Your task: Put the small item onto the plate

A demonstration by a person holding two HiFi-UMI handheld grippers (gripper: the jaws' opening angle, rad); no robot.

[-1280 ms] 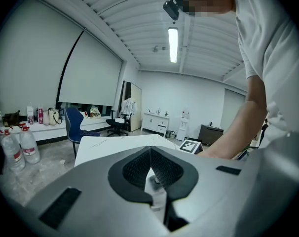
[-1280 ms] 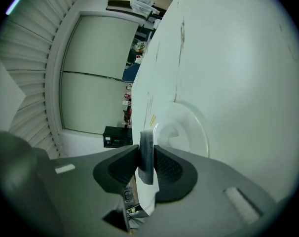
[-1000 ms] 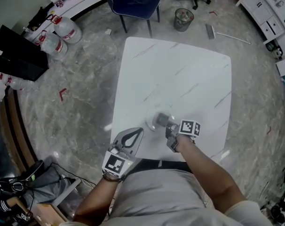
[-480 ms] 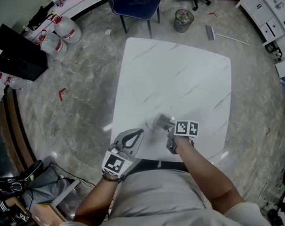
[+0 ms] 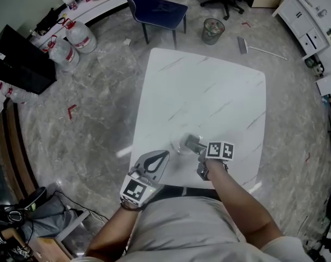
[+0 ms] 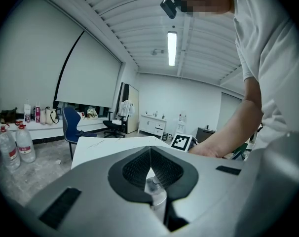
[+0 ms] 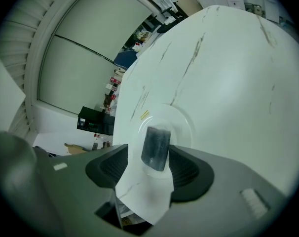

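Observation:
A small dark grey block (image 7: 155, 148) stands on a clear round plate (image 7: 187, 124) near the front edge of the white marble table (image 7: 228, 73). My right gripper (image 7: 149, 168) straddles the block with its jaws opening. The left pad stands well clear of it and the right pad is close beside it. From the head view the block (image 5: 192, 142) and plate (image 5: 179, 144) lie just ahead of the right gripper (image 5: 198, 150). My left gripper (image 5: 162, 158) hovers at the table's near edge, left of the plate, its jaws shut (image 6: 150, 152) on nothing.
A blue chair (image 5: 154, 7) and a waste bin (image 5: 213, 22) stand on the floor beyond the table. Water bottles (image 5: 81, 34) and a black case (image 5: 21, 61) are at the far left. A broom (image 5: 261, 47) lies at the far right.
The right gripper stays at the plate with the block between its jaws. The left gripper has hardly moved. The head view has shifted slightly.

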